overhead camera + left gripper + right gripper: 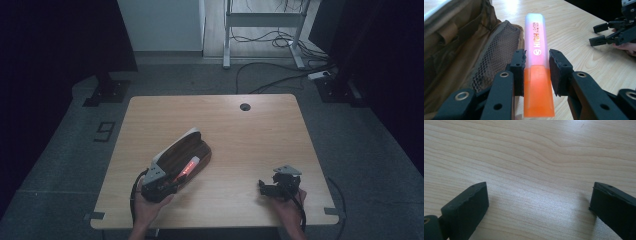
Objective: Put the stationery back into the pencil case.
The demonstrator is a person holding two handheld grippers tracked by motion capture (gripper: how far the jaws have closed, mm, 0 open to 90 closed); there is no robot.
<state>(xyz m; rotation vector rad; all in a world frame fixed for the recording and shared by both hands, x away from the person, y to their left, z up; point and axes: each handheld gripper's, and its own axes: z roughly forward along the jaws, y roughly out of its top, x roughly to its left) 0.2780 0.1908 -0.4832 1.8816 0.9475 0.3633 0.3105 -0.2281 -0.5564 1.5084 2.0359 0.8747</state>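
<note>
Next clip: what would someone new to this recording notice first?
The translucent orange highlighter pen, clamped in the left claw, stands out beside the open brown fabric pencil case with mesh pocket. On the light wooden table, the right claw rests near the front right, jaws wide open on nothing.

Only one bit of readable text here. The highlighter has "HIGH" printed lengthwise in bold orange letters along its pale, see-through barrel, with a small round logo mark just below the word. Right beside it runs a much smaller line that looks like "LIGHTER", and some even tinier print next to that, too small to make out. In the high view the pen is just a glowing orange streak, with nothing legible on it. Nothing else carries lettering that can be read.
</note>
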